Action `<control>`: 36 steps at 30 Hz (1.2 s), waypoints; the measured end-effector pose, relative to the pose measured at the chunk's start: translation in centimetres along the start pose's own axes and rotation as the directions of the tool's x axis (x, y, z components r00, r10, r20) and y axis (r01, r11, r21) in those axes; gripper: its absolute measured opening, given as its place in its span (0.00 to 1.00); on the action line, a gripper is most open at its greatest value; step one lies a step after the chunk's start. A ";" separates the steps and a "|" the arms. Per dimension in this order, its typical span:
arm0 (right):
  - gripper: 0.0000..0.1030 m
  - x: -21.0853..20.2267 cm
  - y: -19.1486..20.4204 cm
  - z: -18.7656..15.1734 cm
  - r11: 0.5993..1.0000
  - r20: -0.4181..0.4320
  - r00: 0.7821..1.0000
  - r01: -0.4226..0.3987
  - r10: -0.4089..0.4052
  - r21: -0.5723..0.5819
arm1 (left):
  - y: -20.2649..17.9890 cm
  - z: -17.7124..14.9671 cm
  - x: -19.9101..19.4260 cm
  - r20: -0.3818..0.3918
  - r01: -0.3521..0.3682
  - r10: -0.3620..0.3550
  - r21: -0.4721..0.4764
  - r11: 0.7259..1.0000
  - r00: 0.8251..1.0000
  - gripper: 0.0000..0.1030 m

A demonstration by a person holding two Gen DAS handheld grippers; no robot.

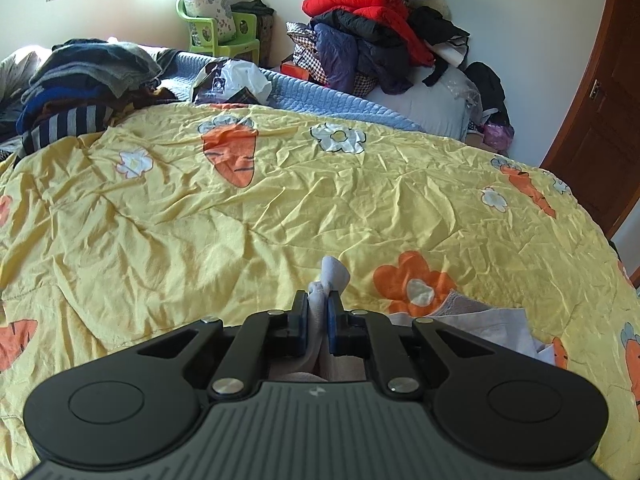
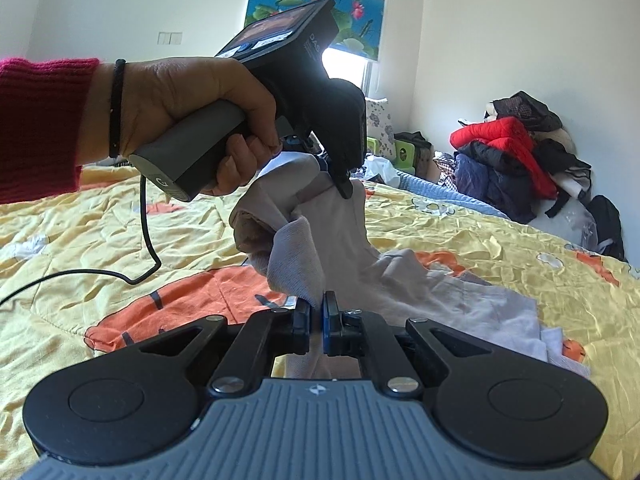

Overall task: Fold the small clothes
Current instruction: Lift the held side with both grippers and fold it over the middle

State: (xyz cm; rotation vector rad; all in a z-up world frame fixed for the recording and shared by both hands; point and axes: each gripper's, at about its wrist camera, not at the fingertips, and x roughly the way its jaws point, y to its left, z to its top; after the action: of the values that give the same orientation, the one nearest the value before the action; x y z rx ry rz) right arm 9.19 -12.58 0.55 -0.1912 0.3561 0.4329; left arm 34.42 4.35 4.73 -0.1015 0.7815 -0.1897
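A pale grey small garment (image 2: 340,232) hangs lifted above the yellow carrot-print quilt (image 2: 500,248), with its lower part trailing on the quilt. My left gripper (image 2: 343,184), held by a hand (image 2: 192,96) in a red sleeve, is shut on an upper part of it. In the left wrist view the cloth (image 1: 334,272) pokes out between the left gripper's (image 1: 318,300) blue pads. My right gripper (image 2: 317,304) is shut on a lower folded edge of the same garment. More of the garment (image 1: 492,328) lies on the quilt (image 1: 280,200) to the right.
A stack of dark folded clothes (image 1: 80,80) sits at the quilt's far left, with a plastic bag (image 1: 236,80) beside it. Jackets are heaped (image 1: 372,40) at the back right. A green chair (image 1: 224,32) and a brown door (image 1: 600,120) stand beyond. A black cable (image 2: 148,232) trails over the quilt.
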 end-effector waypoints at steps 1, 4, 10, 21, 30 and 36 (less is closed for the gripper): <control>0.08 -0.2 -0.2 0.0 1.000 0.004 1.000 0.002 -0.002 0.006 | -0.3 0.1 -0.2 0.003 -0.002 0.002 0.006 1.000 1.000 0.09; 0.08 -0.8 -1.0 0.0 1.000 0.013 1.000 0.008 -0.008 0.028 | -1.7 0.4 -0.7 0.017 -0.009 0.008 0.034 0.999 1.000 0.09; 0.08 -2.1 -2.7 -0.4 0.996 0.024 1.000 0.017 -0.019 0.084 | -4.6 0.7 -1.3 0.030 0.000 -0.003 0.087 0.996 1.000 0.08; 0.08 -4.0 -5.8 -1.3 0.983 0.033 0.998 0.042 -0.049 0.181 | -9.7 0.9 -1.8 0.044 0.021 -0.029 0.161 0.987 0.999 0.07; 0.08 -5.1 -8.5 -2.4 0.953 0.039 0.998 0.028 -0.041 0.301 | -13.3 0.9 -1.3 0.031 0.041 -0.049 0.204 0.978 0.998 0.07; 0.08 -5.5 -10.0 -3.2 0.926 0.036 0.999 0.021 -0.038 0.378 | -15.0 0.4 -0.2 0.000 0.054 -0.056 0.221 0.974 0.998 0.07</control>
State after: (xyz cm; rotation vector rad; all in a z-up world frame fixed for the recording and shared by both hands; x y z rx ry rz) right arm 7.97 -24.41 0.72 0.1893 0.3873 0.3300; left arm 32.59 -10.32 7.55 0.0870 0.7470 -0.3274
